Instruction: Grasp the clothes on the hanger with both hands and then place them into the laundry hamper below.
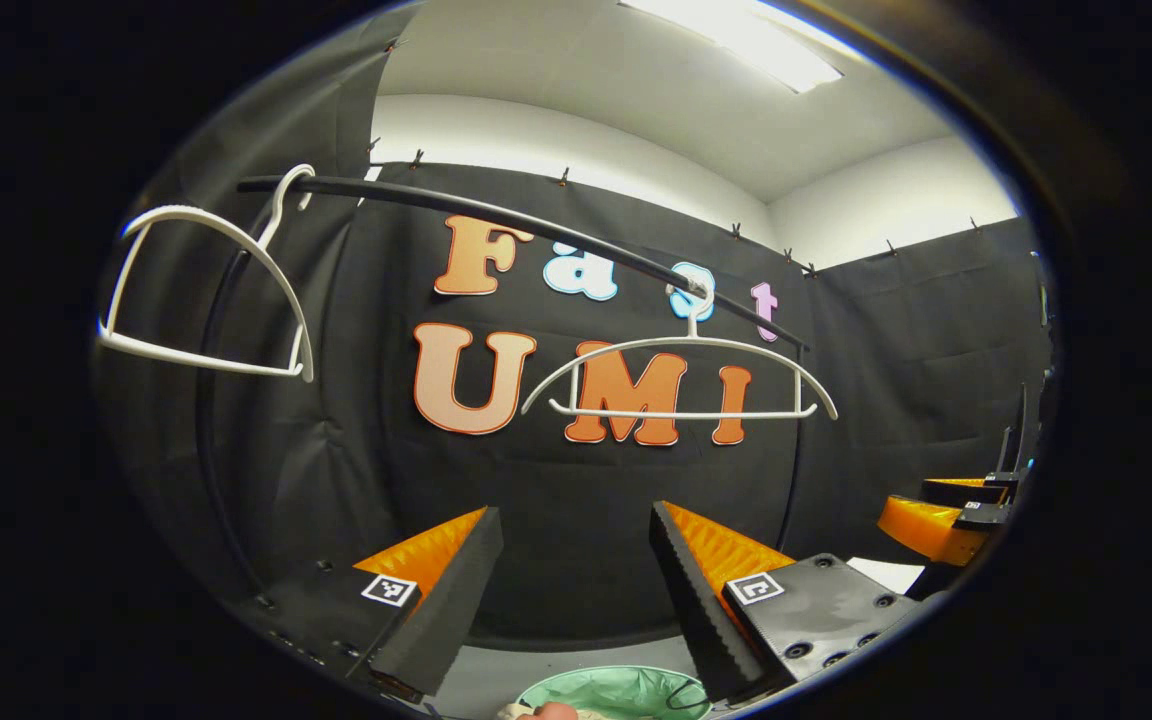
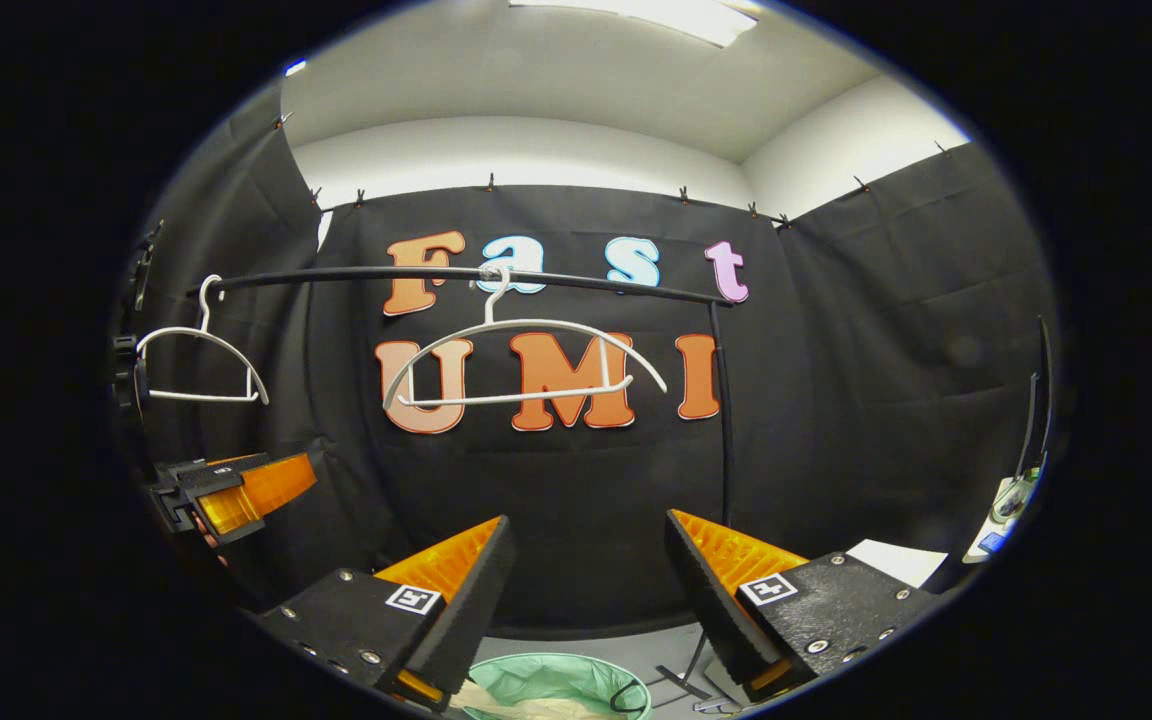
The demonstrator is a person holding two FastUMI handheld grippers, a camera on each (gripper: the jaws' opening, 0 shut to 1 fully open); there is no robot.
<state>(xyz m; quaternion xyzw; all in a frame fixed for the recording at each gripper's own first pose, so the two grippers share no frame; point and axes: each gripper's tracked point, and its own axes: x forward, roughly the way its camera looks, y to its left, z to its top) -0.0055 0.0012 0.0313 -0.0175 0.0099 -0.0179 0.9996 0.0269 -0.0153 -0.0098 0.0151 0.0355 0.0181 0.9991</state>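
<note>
Both grippers point(image 1: 566, 590) point(image 2: 581, 595) gape empty over hamper point(image 2: 556, 680) at 6 o'clock holding pale cloth point(image 2: 521, 708), likely light, limp; hangers point(image 2: 526, 365) at 12 bare.

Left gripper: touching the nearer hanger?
Apart. In the left gripper view the left gripper stands open low down, with bare black cloth between its jaws and the hanger on the rail above.
</note>
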